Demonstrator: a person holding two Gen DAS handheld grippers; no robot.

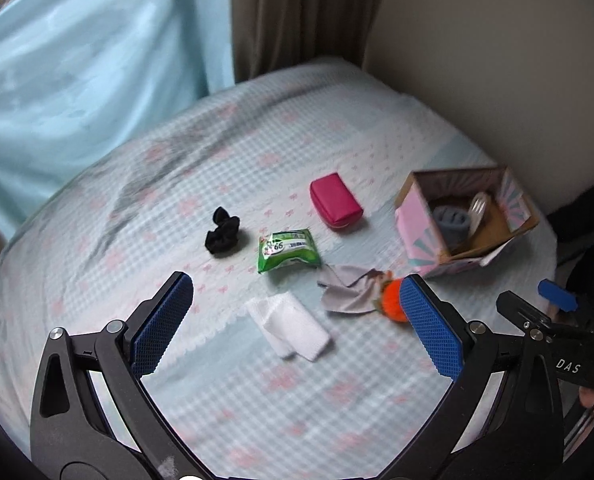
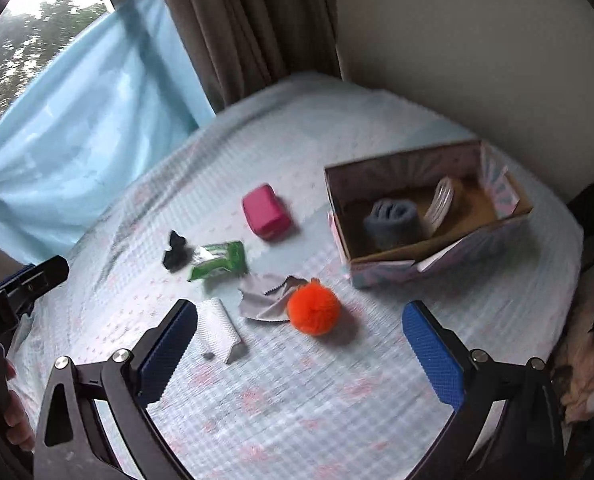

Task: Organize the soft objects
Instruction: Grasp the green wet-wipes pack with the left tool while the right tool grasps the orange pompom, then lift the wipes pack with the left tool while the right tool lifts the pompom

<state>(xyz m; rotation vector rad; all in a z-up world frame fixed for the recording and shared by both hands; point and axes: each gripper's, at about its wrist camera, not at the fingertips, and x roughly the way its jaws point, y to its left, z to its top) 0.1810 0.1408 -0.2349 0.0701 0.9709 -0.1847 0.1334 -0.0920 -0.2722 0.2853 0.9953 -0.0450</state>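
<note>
Both tongs stand wide and hold nothing. The right gripper (image 2: 299,340) hovers over the checked blue bedspread (image 2: 297,400), with the fluffy orange pom-pom (image 2: 313,309) straight ahead between its fingertips, resting on a crumpled grey cloth (image 2: 263,296). The left gripper (image 1: 297,320) frames the folded white towel (image 1: 287,330), its long axis running diagonally. Further right, the open pink cardboard box (image 2: 381,270) already holds a rolled grey sock (image 2: 393,216) and something pale, unclear.
</note>
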